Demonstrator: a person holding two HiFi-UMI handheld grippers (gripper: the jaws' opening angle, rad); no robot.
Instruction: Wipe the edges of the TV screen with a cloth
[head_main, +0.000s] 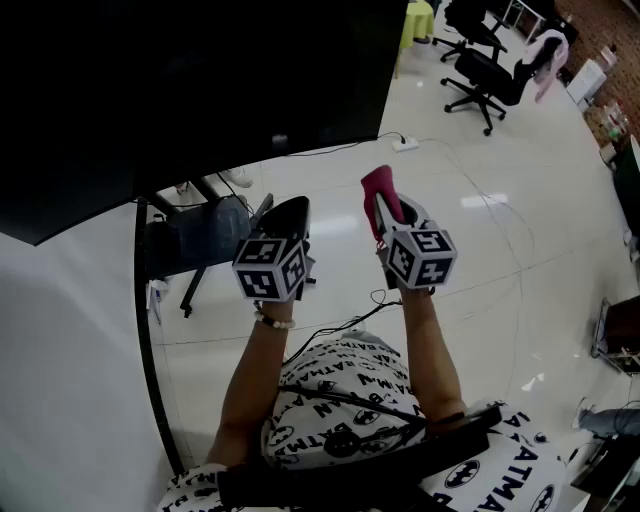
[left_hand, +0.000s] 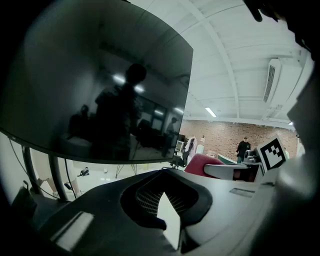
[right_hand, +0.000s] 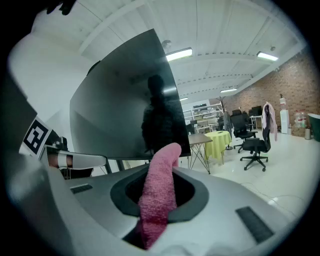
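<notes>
The big black TV screen (head_main: 190, 90) fills the upper left of the head view, and its lower edge slants up to the right. Both grippers hang below that edge, apart from it. My right gripper (head_main: 385, 208) is shut on a pink cloth (head_main: 378, 190) that sticks up past its jaws. In the right gripper view, the cloth (right_hand: 159, 195) stands between the jaws, with the TV (right_hand: 125, 100) ahead and to the left. My left gripper (head_main: 290, 208) is shut with nothing in it. In the left gripper view, the TV (left_hand: 100, 85) looms above the jaws.
The TV stand's dark legs (head_main: 190, 280) stand under the screen, beside a white panel (head_main: 60, 380) at the left. A power strip with its cable (head_main: 405, 145) lies on the glossy floor. Black office chairs (head_main: 490, 70) and a yellow-covered table (head_main: 420, 20) are at the far right.
</notes>
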